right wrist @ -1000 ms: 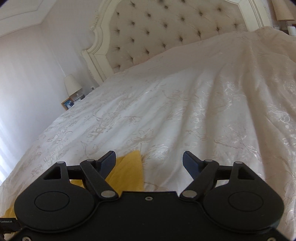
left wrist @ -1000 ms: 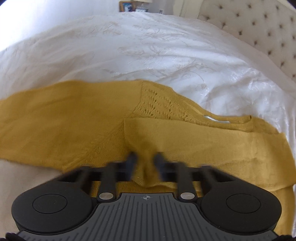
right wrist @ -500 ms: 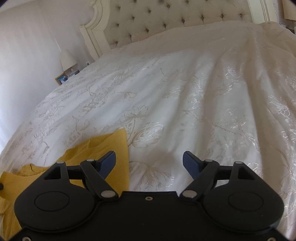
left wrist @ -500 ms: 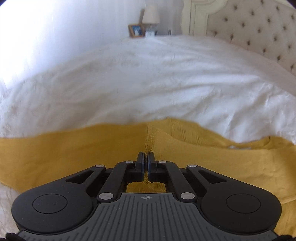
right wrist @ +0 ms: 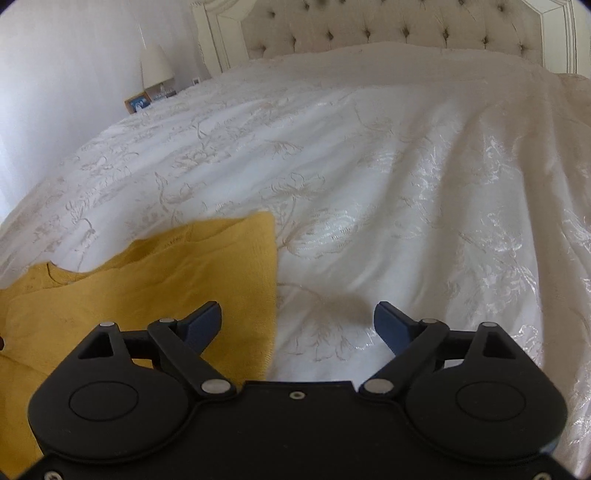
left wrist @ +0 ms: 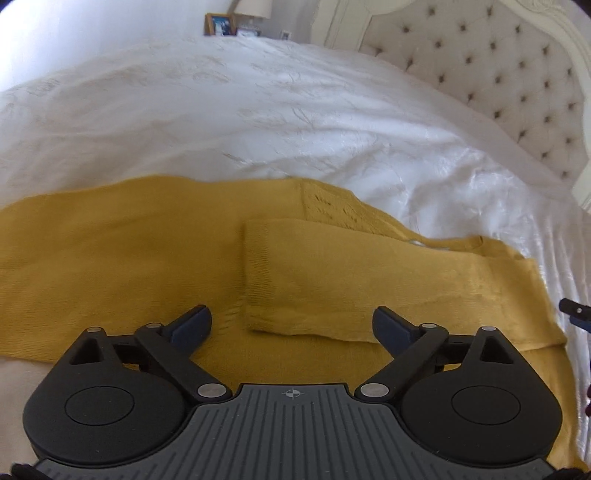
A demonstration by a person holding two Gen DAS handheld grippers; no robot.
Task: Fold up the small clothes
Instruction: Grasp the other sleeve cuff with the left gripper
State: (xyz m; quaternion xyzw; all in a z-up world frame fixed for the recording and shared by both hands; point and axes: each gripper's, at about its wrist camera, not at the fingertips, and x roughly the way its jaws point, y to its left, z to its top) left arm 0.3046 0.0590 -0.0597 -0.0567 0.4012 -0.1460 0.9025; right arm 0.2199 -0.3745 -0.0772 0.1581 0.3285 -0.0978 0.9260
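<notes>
1. The left gripper (left wrist: 291, 325) was pinched shut on the mustard sweater (left wrist: 122, 266) a moment ago; now its jaws are swinging wide apart, with nothing pressed between the pads.
2. What it let go of looks like the sleeve (left wrist: 332, 280), which now lies folded across the sweater's body, cuff end just ahead of the fingertips (so that fold is probably done).
3. The right gripper (right wrist: 297, 325) is opening a bit wider too, holding nothing. The sweater's side edge (right wrist: 271, 280) lies below, between its two fingers.
4. The sweater sits flat on the white bedspread (right wrist: 369, 184), near the bed's front edge, well away from the tufted headboard (right wrist: 388, 26).
5. My guess: with one sleeve in, next comes the other sleeve or a body fold.
</notes>
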